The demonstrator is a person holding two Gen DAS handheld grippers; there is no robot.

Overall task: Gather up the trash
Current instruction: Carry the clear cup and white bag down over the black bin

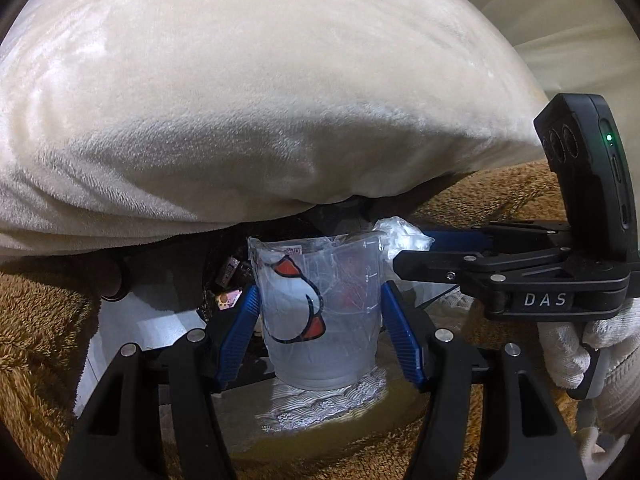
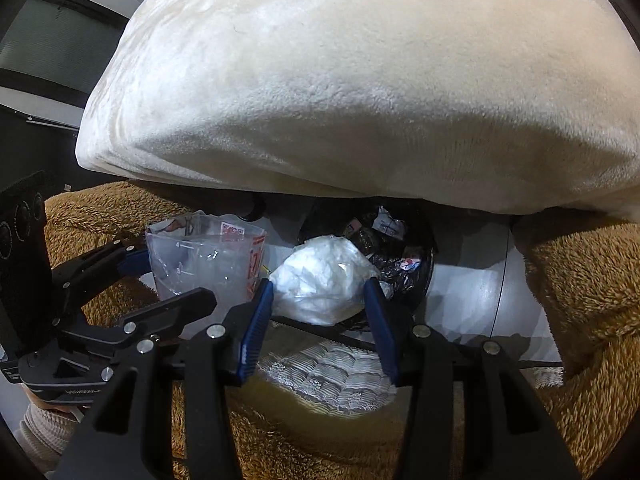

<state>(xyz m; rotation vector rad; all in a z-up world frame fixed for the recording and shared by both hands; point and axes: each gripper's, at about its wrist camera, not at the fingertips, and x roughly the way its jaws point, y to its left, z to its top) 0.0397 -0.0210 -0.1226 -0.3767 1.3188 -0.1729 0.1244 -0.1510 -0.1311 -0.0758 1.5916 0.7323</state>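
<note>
The left tongs (image 1: 320,320) grip a clear plastic measuring cup (image 1: 318,308) (printed with red and black marks), while the right tongs (image 2: 318,312) clamp a crumpled clear plastic bag (image 2: 320,280). Both hang above a trash bin (image 2: 416,256), beside a cream blanket (image 2: 360,80).

Ahead of my tongs the cream cushion (image 2: 360,100) overhangs the black bin (image 2: 400,248), leaving a low gap, with brown fleece (image 2: 580,280) crowding my right and fleece below.
</note>
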